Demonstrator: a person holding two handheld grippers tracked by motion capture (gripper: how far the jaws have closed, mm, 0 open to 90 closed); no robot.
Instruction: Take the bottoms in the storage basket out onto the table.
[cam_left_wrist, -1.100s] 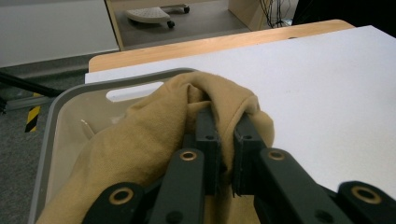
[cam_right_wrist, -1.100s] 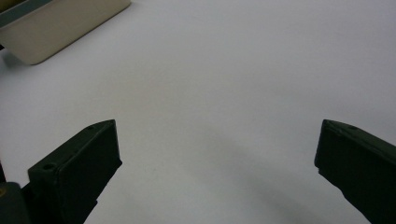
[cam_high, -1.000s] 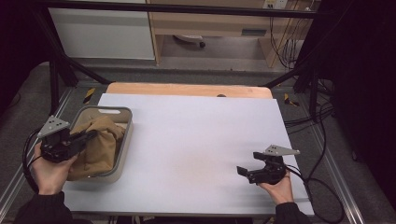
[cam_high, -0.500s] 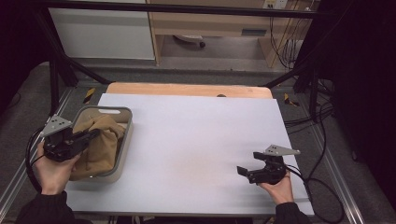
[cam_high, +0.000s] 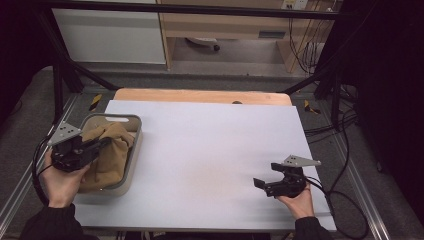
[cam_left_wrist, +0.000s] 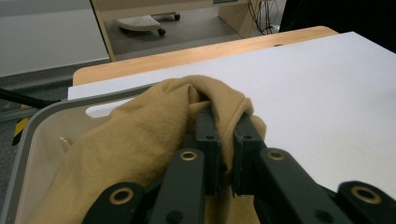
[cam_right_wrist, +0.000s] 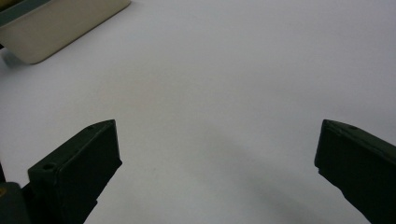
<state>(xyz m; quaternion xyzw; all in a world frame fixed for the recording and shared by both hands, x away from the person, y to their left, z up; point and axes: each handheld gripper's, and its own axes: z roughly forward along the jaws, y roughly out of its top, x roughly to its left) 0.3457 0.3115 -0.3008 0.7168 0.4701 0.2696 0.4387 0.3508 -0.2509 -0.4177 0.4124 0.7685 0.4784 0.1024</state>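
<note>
High view: white table (cam_high: 210, 150) bare at centre, grey bin (cam_high: 134, 145) on its near-left holding tan cloth (cam_high: 112, 155). Left gripper (cam_left_wrist: 224, 135) has its jaws clamped on a cloth fold, likely to lift it out; right gripper (cam_high: 262, 184) waits near-right, jaws apart, empty.

**Both hands low, left clamped, right spread**

My left hand (cam_high: 62, 182) comes in from the bottom left corner in a dark sleeve, wrapped around the black two-jaw left gripper (cam_high: 102, 144) with its grey three-cornered plate on top. Its jaws point forward and right, pressed nearly together on a fold of mustard-yellow cloth (cam_left_wrist: 140, 140). My right hand (cam_high: 298, 200) sits low at the near right, holding the black right gripper (cam_high: 260, 184) level, jaws spread wide and pointing left.
</note>
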